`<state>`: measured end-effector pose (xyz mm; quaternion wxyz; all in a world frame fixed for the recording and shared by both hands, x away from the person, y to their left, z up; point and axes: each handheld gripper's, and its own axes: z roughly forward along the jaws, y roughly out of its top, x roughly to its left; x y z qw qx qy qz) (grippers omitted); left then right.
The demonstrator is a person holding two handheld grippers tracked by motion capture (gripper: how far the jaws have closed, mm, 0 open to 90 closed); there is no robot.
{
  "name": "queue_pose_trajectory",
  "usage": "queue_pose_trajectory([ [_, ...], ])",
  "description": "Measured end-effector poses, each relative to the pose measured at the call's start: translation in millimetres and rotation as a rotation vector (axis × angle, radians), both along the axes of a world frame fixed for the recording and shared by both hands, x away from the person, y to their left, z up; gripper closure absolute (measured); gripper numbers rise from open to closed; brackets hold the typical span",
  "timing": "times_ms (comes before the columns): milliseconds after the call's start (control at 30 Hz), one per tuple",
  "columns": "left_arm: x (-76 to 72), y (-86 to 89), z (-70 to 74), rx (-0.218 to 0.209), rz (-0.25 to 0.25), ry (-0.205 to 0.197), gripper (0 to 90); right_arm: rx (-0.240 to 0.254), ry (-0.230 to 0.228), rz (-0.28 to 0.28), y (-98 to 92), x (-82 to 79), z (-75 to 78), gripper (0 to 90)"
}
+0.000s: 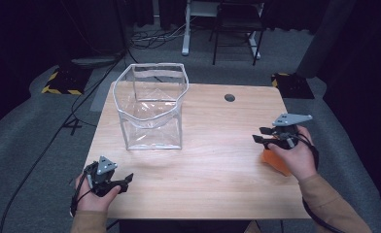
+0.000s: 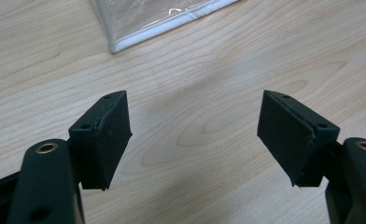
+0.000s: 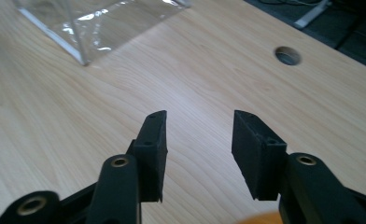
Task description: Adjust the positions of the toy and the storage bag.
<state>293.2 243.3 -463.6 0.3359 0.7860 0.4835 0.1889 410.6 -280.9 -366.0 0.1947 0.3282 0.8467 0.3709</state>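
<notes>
At the near left corner of the bench: the left gripper (image 1: 125, 182) rests low in the person's hand, pointing across the wood towards the middle.
Left fingers: released; in the left gripper view the pads (image 2: 109, 135) stand wide apart with bare wood between them.
Far left part of the bench: a clear bag (image 1: 154, 131) with white piping stands upright, mouth open to the top, well apart from both grippers; its near bottom corner (image 2: 158, 18) shows ahead of the left fingers.
How the bag will likely handle: light, thin-walled and floppy, slippery on the film; a push on a wall would probably buckle it or slide it over the wood.
Where to take the bag: on the piped rim or a piped corner seam, where the stiffer edging gives the pads something to bite.
Far edge, right of the middle: a round cable hole (image 1: 230, 97).
Right edge of the bench: the right gripper (image 1: 260, 135) hangs just above the wood, aimed left towards the bag.
Right fingers: released, partly apart; the pads (image 3: 154, 144) hold nothing.
Under the right hand: an orange thing (image 1: 272, 159) lies at the right edge, mostly hidden by the hand; what it is I cannot tell.
How the orange thing will likely handle: it looks small and light; stiffness I cannot tell.
Where to take it: across its narrow sides, from above.
</notes>
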Motion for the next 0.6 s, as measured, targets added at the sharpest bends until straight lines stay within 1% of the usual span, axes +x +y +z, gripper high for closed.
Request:
queue_pose_trajectory([
  [33, -1.0, 0.3, -0.4, -0.001, 0.004, -0.001, 26.0, 0.022, 0.009, 0.031, 13.8, 3.5, -2.3, 60.1],
  [67, -1.9, 1.2, -0.7, 0.000, 0.005, 0.001, 26.0, 0.022, 0.009, 0.031, 13.8, 3.5, -2.3, 60.1],
  [100, -3.0, 1.8, -1.0, -0.003, 0.010, 0.001, 26.0, 0.031, 0.019, 0.059, 28.2, 7.2, -3.8, 63.2],
  [133, -4.1, 3.0, -1.0, -0.001, 0.010, 0.002, 26.0, 0.031, 0.019, 0.059, 28.2, 7.2, -3.8, 63.2],
  [200, -5.8, 4.8, -1.0, -0.005, 0.018, 0.001, 26.1, 0.037, 0.028, 0.092, 43.5, 10.4, -5.2, 65.4],
  [300, -7.3, 7.3, -0.4, -0.008, 0.028, -0.001, 26.1, 0.034, 0.034, 0.133, 65.6, 16.0, -8.5, 65.6],
  [400, -7.0, 7.6, 0.0, -0.011, 0.029, -0.003, 26.2, 0.027, 0.041, 0.161, 85.2, 21.9, -13.4, 65.2],
  [433, -6.3, 7.4, -0.1, -0.012, 0.026, -0.006, 26.2, 0.034, 0.052, 0.178, 97.1, 25.5, -17.0, 65.2],
  [467, -5.8, 6.7, -0.3, -0.016, 0.027, -0.005, 26.2, 0.034, 0.052, 0.178, 97.1, 25.5, -17.0, 65.2],
  [533, -4.0, 6.0, -0.5, -0.014, 0.019, -0.004, 26.2, 0.040, 0.054, 0.191, 108.3, 28.8, -19.5, 65.3],
  [567, -2.9, 5.6, -0.7, -0.011, 0.015, -0.004, 26.2, 0.048, 0.055, 0.204, 119.6, 32.0, -21.8, 65.7],
  [600, -1.7, 5.1, -1.1, -0.014, 0.012, -0.003, 26.2, 0.048, 0.055, 0.204, 119.6, 32.0, -21.8, 65.7],
])
